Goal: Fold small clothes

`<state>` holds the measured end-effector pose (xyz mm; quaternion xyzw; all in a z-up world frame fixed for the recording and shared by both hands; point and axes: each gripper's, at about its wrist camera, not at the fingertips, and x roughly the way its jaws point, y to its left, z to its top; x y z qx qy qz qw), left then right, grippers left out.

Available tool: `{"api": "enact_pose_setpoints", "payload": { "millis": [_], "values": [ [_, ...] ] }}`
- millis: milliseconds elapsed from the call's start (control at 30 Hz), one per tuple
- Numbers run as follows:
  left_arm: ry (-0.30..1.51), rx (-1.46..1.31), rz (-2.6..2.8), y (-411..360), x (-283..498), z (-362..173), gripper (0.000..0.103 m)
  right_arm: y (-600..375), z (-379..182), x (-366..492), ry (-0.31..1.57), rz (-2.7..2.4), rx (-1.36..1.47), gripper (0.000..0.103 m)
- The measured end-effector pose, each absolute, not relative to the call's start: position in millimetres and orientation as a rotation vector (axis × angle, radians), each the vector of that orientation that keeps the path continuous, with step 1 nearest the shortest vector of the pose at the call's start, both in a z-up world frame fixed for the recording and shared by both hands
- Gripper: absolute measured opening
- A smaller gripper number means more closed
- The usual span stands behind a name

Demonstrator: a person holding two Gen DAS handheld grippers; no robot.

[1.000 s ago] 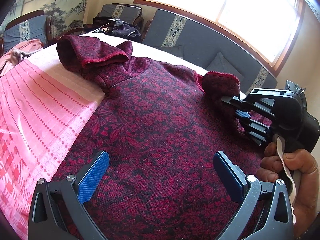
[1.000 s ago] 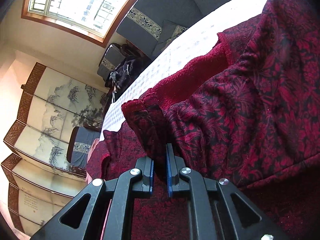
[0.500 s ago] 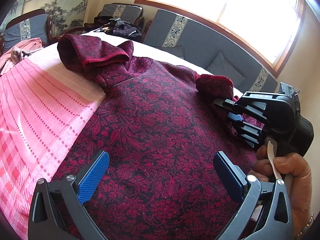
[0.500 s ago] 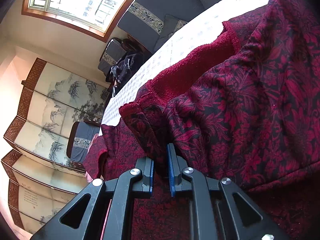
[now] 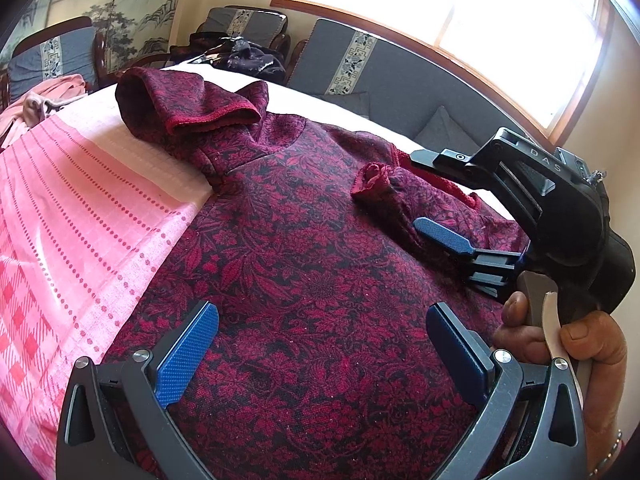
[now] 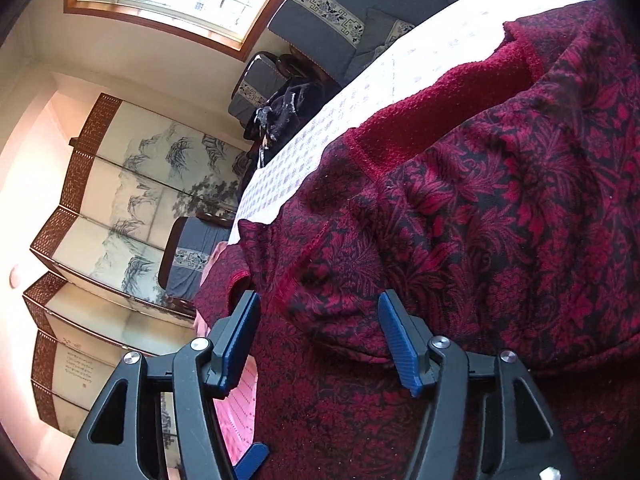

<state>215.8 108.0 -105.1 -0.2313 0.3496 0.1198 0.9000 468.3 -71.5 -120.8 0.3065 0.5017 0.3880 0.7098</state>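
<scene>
Left wrist view: one dark red floral hooded top [image 5: 304, 280] lies flat on the bed [image 5: 80, 208], hood [image 5: 188, 108] at the far end, so its long axis runs away from the camera. Left gripper [image 5: 316, 344] hovers over the lower body panel, fingers wide, nothing between them. Right gripper [image 5: 440, 200] comes in from the right; its fingers have just been opening, and the right sleeve [image 5: 384, 188] lies folded inward on the chest, bunched cuff just off its fingers. Right hand [image 5: 568, 340] grips the handle.

Right wrist view: right gripper [image 6: 320, 340] fingers stand apart, sleeve cloth [image 6: 340, 280] between them but pads not pressing. Judgement: sleeve is released; left sleeve is not clearly visible, and the left gripper is likely the nearer one for it.

Count: one garment, two grippers, one hand visible.
</scene>
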Motion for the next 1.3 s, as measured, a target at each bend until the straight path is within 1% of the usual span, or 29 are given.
{"api": "enact_pose_setpoints", "payload": {
  "millis": [167, 300, 367, 433, 500, 567, 667, 767, 833, 900, 967, 1000, 1033, 1100, 1133, 1200, 1300],
  "values": [
    [0.725, -0.488, 0.249, 110.3, 217.1, -106.0, 0.103, -80.3, -116.8, 457.7, 1.093, 0.941, 0.774, 0.064],
    [0.711, -0.492, 0.234, 111.3, 216.4, -105.1, 0.103, -109.5, -101.0, 429.5, 1.021, 0.934, 0.769, 0.064],
    [0.695, -0.493, 0.221, 112.3, 214.4, -103.2, 0.103, -125.1, -90.8, 410.2, 0.973, 0.891, 0.709, 0.064],
    [0.678, -0.495, 0.198, 113.1, 210.8, -100.1, 0.103, -138.5, -82.6, 389.4, 0.925, 0.810, 0.591, 0.064],
    [0.655, -0.469, 0.187, 113.0, 204.8, -92.0, 0.103, -146.5, -79.6, 373.0, 0.904, 0.723, 0.464, 0.062],
    [0.649, -0.384, 0.202, 110.8, 201.3, -78.4, 0.103, -154.8, -82.1, 364.0, 0.891, 0.688, 0.389, 0.057],
    [0.651, -0.202, 0.186, 112.4, 204.4, -51.5, 0.102, -158.4, -90.4, 357.3, 0.903, 0.666, 0.336, 0.056],
    [0.598, 0.040, 0.222, 123.1, 212.2, -26.6, 0.101, -166.3, -112.2, 354.2, 0.950, 0.672, 0.375, 0.056],
    [0.579, 0.243, 0.222, 127.8, 224.8, -22.1, 0.101, -169.3, -112.5, 355.4, 0.939, 0.683, 0.402, 0.056],
    [0.589, 0.432, 0.203, 134.2, 240.4, -28.6, 0.101, -174.1, -115.8, 357.0, 0.942, 0.682, 0.434, 0.056],
    [0.638, 0.503, 0.135, 149.3, 256.9, -38.3, 0.096, -179.9, -119.2, 358.4, 0.949, 0.680, 0.476, 0.054],
    [0.670, 0.510, 0.114, 159.5, 266.0, -42.8, 0.082, -183.1, -120.1, 358.3, 0.946, 0.679, 0.495, 0.054],
    [0.702, 0.504, 0.092, 170.4, 274.3, -46.4, 0.066, -185.8, -120.8, 358.1, 0.943, 0.676, 0.511, 0.053],
    [0.742, 0.481, 0.071, 193.2, 287.8, -50.8, 0.057, -190.5, -122.4, 358.2, 0.938, 0.676, 0.532, 0.053],
    [0.750, 0.479, 0.076, 204.2, 291.7, -52.8, 0.055, -192.0, -122.8, 358.3, 0.937, 0.676, 0.538, 0.053],
    [0.764, 0.486, 0.065, 222.6, 292.5, -57.2, 0.053, -194.2, -123.7, 358.6, 0.936, 0.676, 0.539, 0.053],
    [0.783, 0.463, 0.011, 245.9, 277.9, -55.7, 0.053, -194.0, -123.1, 359.0, 0.937, 0.675, 0.533, 0.053]
  ]
}}
